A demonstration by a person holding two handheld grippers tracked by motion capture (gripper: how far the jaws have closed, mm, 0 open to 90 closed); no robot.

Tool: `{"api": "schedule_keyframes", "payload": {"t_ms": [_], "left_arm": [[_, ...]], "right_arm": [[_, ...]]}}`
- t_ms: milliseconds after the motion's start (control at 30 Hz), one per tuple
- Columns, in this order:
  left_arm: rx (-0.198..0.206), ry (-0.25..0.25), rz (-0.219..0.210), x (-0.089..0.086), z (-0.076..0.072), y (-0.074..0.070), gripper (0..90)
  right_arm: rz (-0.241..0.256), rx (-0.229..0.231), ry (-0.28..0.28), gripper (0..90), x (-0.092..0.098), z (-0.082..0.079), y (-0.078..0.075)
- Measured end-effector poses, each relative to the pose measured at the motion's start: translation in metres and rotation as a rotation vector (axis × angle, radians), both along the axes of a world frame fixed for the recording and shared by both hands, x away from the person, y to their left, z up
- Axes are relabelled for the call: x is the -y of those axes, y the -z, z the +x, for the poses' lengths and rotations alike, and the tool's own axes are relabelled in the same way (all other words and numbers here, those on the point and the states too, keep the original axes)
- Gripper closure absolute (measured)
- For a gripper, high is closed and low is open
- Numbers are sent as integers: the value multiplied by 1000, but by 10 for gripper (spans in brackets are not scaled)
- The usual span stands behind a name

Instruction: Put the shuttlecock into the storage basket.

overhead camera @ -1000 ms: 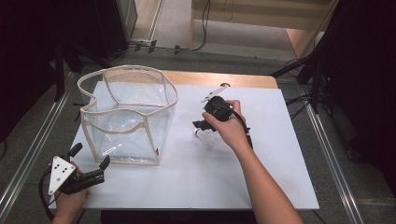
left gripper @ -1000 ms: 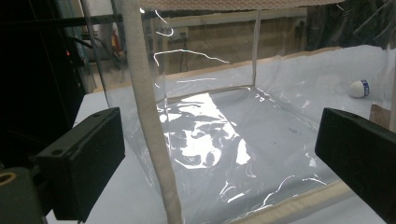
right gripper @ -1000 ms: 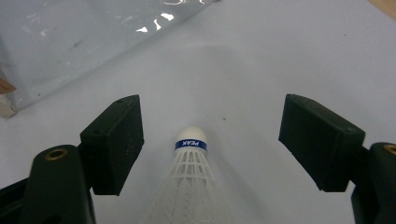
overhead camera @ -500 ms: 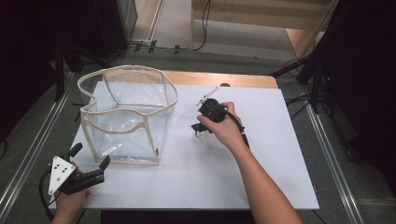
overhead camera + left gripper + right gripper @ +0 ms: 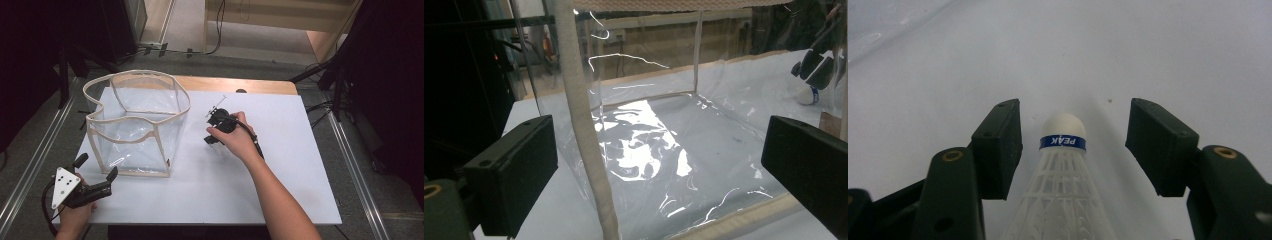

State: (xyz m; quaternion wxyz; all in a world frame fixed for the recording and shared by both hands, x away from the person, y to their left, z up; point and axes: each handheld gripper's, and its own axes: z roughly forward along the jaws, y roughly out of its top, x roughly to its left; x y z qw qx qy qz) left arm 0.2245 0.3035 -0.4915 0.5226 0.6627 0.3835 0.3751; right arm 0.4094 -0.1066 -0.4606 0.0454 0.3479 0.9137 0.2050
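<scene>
In the high view the right hand (image 5: 239,141) sits at the centre of the frame, forearm running up from the bottom edge, wrist bent so the right tool (image 5: 212,131) points down and left at the white desk (image 5: 280,165), just right of the clear bag (image 5: 137,122). The right gripper view shows its jaws spread wide on either side of a white shuttlecock (image 5: 1060,175), whose cork tip with a blue band lies between them; whether the left jaw touches the feather skirt I cannot tell, and the right jaw stands clear. At the lower left of the high view the left hand (image 5: 75,215) rests at the desk's near edge, its left tool (image 5: 95,172) open and empty, aimed at the bag's near corner. Compared with a second ago, the right hand has shifted slightly left and nearer the bottom of the frame; the left hand and the bag have stayed put.
</scene>
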Motion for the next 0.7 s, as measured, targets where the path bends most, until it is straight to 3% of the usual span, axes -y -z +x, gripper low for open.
{"api": "schedule_keyframes", "payload": {"t_ms": [700], "left_arm": [[-1, 0, 2, 1, 0, 0, 23]], "right_arm": [[-47, -62, 5, 521, -6, -1, 11]]}}
